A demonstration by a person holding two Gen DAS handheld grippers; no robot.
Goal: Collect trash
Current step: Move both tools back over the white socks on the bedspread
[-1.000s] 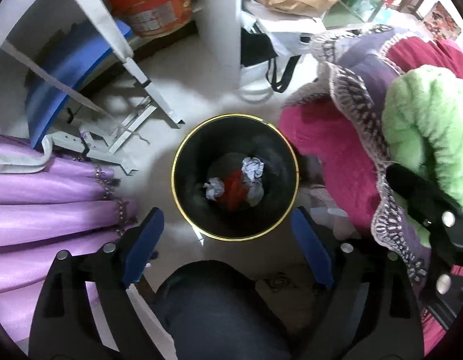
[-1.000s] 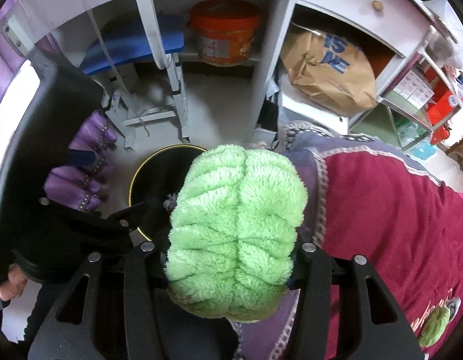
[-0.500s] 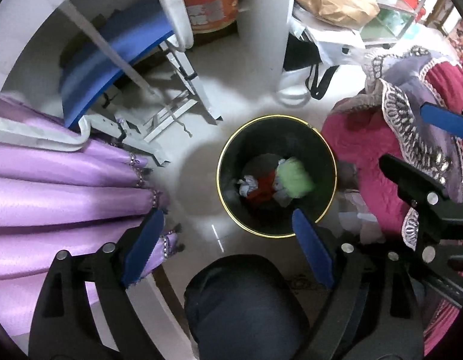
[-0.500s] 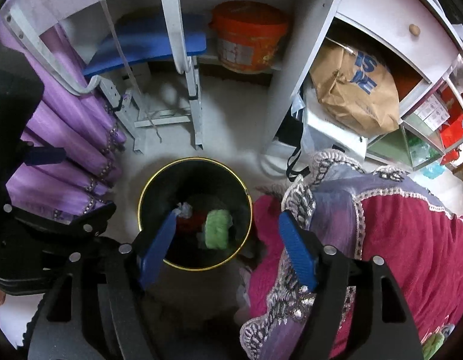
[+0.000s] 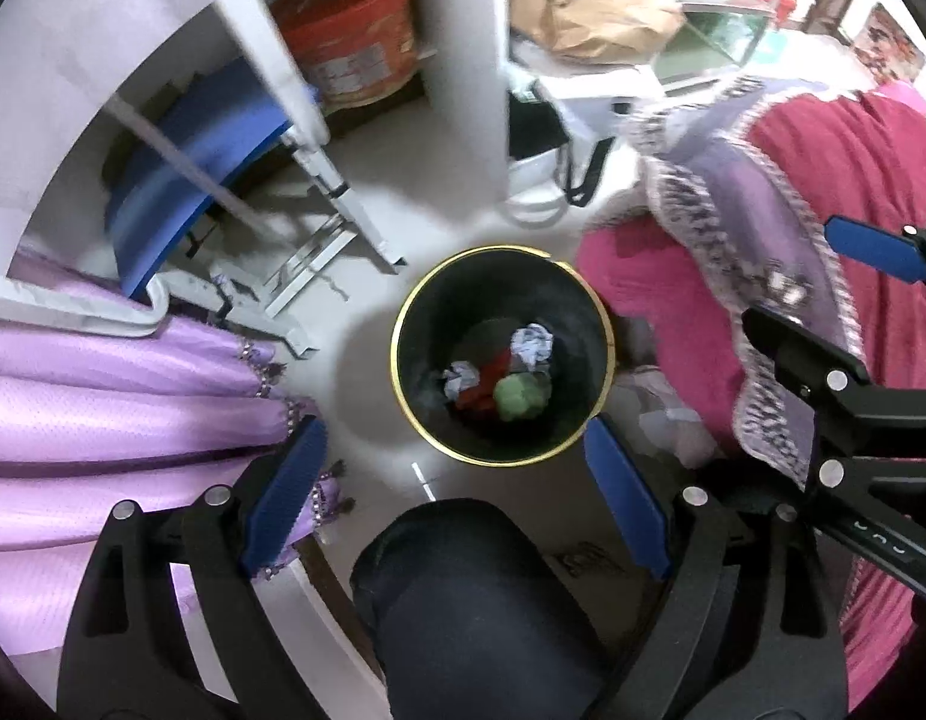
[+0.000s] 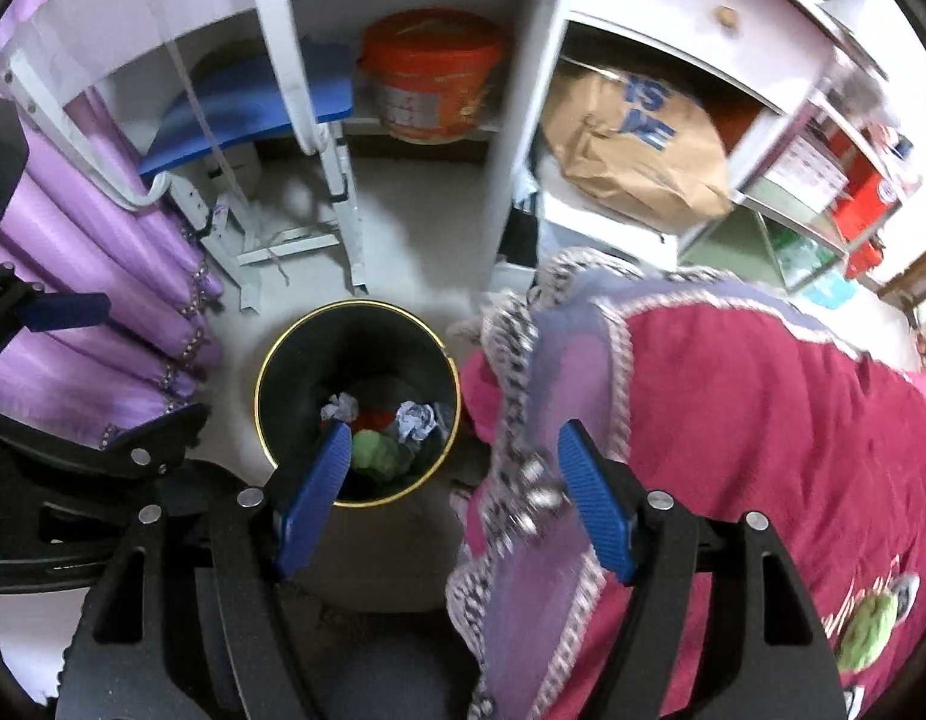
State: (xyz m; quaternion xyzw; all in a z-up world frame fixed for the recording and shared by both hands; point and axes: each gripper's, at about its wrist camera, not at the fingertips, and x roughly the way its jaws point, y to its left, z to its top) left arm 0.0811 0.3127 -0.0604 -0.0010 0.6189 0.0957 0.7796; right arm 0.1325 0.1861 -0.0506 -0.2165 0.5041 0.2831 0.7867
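Observation:
A black trash bin with a gold rim (image 5: 403,402) (image 6: 265,378) stands on the pale floor. Inside lie a fuzzy green ball (image 5: 517,396) (image 6: 376,456), two crumpled white paper wads (image 5: 532,343) (image 6: 416,420) and something red (image 5: 484,384). My left gripper (image 5: 457,495) is open and empty, high above the bin's near rim. My right gripper (image 6: 454,495) is open and empty, above the bin's right edge and the bedspread; it also shows at the right of the left wrist view (image 5: 823,300).
A maroon bedspread with purple lace trim (image 5: 823,192) (image 6: 733,420) lies right of the bin. Purple curtains (image 5: 103,396) hang left. White shelving holds an orange bucket (image 6: 433,78), a blue board (image 6: 247,114) and a brown paper bag (image 6: 631,150). A dark-clad knee (image 5: 463,600) is below.
My right gripper opened and let go of the fuzzy green ball, which fell into the bin. Both grippers have risen and drawn back from the bin.

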